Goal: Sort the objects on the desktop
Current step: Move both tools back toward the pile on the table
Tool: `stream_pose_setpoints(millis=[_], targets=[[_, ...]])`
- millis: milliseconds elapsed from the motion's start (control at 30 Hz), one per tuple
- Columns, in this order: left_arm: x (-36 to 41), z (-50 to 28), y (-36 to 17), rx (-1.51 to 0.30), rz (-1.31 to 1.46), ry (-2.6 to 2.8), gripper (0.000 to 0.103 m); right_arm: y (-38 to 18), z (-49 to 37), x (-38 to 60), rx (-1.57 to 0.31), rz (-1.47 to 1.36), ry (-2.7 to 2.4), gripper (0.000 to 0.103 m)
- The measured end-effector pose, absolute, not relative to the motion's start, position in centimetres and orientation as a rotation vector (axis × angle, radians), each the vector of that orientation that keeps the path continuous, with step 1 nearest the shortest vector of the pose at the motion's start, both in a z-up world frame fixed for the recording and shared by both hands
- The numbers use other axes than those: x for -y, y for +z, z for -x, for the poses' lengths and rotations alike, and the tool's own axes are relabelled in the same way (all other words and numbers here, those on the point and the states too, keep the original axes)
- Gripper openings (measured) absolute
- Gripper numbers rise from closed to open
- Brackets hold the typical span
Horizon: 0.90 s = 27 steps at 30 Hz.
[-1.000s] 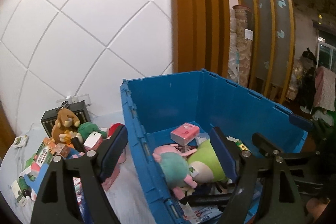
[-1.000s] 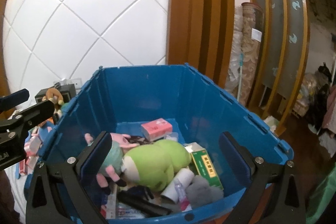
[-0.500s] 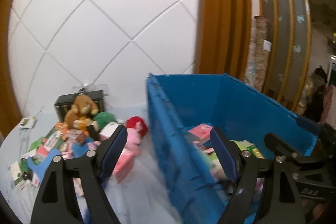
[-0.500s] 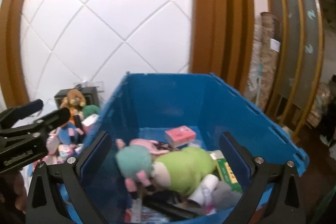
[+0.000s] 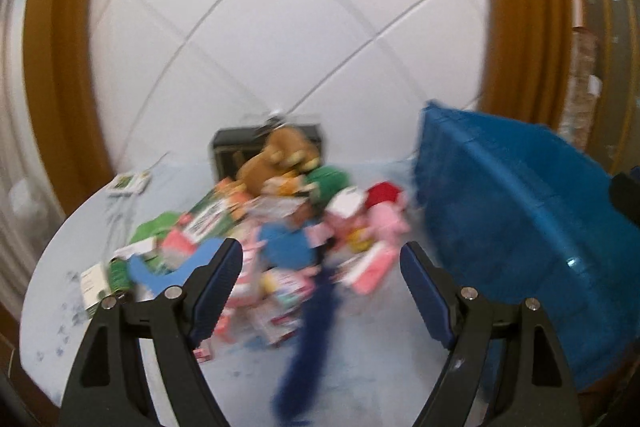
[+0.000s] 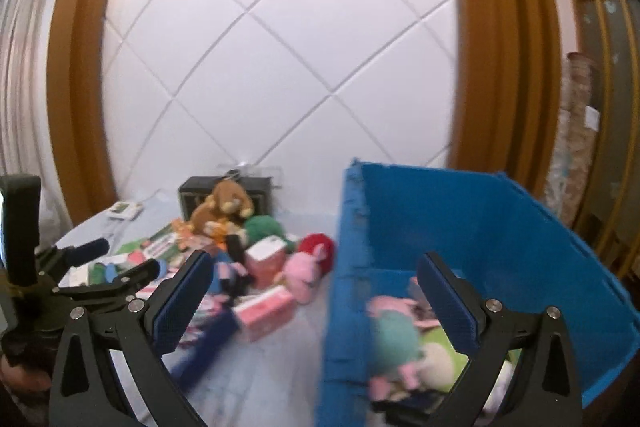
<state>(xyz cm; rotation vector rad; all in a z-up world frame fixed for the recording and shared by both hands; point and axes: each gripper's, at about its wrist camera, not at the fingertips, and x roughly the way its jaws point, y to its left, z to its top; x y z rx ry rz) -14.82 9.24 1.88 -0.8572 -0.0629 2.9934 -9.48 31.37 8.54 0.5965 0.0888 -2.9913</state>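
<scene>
Both views have swung from the blue crate toward the heap of clutter: the left tongs (image 5: 320,263), over the crate a second ago, now frame the pile, and the crate (image 5: 516,227) has slid to the right of the frame. Those tongs stand spread wide with nothing between the pads. The right tongs (image 6: 316,287) are spread too and empty, straddling the crate's near wall (image 6: 344,291).

Nearest in the left view, a dark blue strip (image 5: 312,339) smears down the pale worktop (image 5: 60,307); blur hides what it is. Behind it lie pink boxes (image 5: 372,267) and green cartons (image 5: 208,219), their print unreadable. Farther back sit a red and pink plush (image 6: 312,259), a brown plush toy (image 5: 280,159) and a black box (image 5: 228,147), partly hidden. Inside the crate, a pink-and-teal plush (image 6: 392,331) is cut off by the right pad.
</scene>
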Motion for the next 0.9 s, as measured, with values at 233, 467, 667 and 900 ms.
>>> stream_pose_setpoints(millis=[233,467,667,900], targets=[[1.4,16.8,-3.9,0.1,1.091,3.067,0.081,5.2,14.1,-24.6,-0.095,-0.745,-2.902,0.103],[10.5,19.0,-11.7,0.172,1.37,3.055,0.081,-0.9,18.9,-18.0,-0.114,-0.978,-2.785,0.103],[13.7,21.9,-17.1,0.221,1.472,2.978,0.081,-6.7,21.9,-14.3,-0.13,-1.159,-2.689,0.103],[14.1,26.2,-21.2,0.193,1.505,2.916,0.081,-11.7,24.0,-10.6,-0.151,-1.253,-2.624,0.103]])
